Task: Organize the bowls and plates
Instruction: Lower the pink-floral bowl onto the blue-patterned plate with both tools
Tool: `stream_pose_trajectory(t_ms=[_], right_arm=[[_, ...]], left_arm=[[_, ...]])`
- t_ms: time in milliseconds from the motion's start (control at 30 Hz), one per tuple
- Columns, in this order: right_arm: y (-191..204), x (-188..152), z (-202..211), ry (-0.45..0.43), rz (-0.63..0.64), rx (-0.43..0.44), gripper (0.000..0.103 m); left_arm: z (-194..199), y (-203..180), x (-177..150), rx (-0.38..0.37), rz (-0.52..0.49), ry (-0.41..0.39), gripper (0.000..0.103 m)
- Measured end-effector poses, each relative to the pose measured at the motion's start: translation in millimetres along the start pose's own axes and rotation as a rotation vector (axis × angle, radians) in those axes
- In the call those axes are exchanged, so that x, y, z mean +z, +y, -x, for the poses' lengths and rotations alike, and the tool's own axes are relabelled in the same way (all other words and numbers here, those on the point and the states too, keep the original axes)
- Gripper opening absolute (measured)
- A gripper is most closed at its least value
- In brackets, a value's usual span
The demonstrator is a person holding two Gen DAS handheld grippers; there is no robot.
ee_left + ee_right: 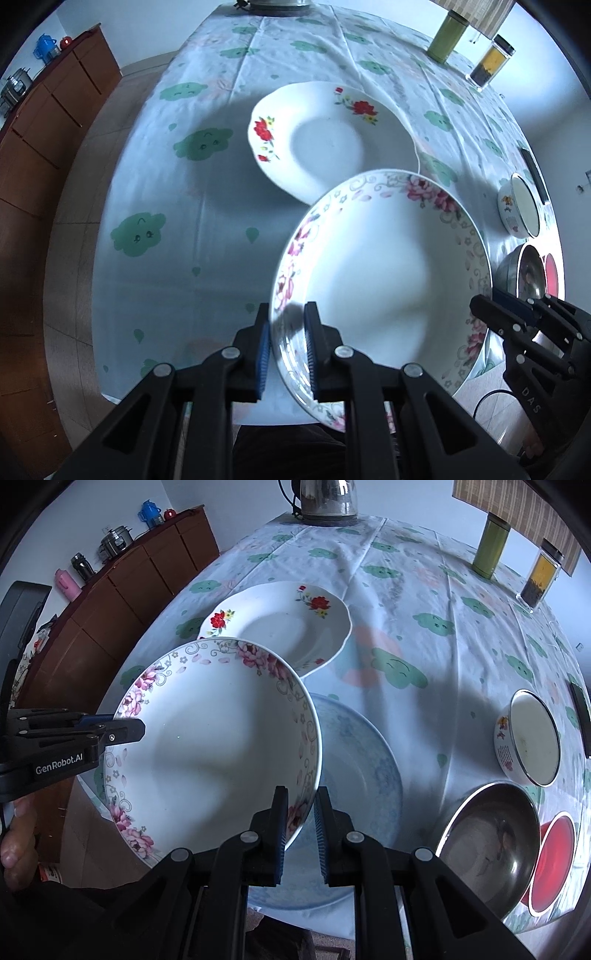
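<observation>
The desk (pixel 424 602) carries a red-flowered plate (pixel 280 627) and, nearer, a pale blue plate (pixel 365 775). Above both, a pink-flowered deep plate (pixel 207 746) is lifted, its rim clamped at opposite sides by the left gripper (pixel 286 350) and the right gripper (pixel 300 832). Right of it stand a steel bowl (pixel 487 842) and a small enamel bowl (pixel 532 738).

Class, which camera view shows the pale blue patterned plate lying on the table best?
The right wrist view: the pale blue patterned plate lies beside the lifted pink-flowered plate, its right half exposed. In the left wrist view, the pink-flowered plate hides the blue one completely.
</observation>
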State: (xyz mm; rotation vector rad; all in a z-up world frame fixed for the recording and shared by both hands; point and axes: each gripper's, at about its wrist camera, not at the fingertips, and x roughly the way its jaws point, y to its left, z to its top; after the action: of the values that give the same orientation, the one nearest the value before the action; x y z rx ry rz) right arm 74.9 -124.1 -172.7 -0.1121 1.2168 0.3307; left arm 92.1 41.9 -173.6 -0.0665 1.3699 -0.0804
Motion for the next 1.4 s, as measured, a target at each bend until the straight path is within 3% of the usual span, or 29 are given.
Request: stream_pose_trajectory(t_ms=[1400], right_arm=[[-38.7, -30.4, -6.7, 0.069, -0.083, -0.085, 0.016]], left_arm=[[-19.5, -47.9, 6.0, -0.055, -0.129, 0.064, 0.014]])
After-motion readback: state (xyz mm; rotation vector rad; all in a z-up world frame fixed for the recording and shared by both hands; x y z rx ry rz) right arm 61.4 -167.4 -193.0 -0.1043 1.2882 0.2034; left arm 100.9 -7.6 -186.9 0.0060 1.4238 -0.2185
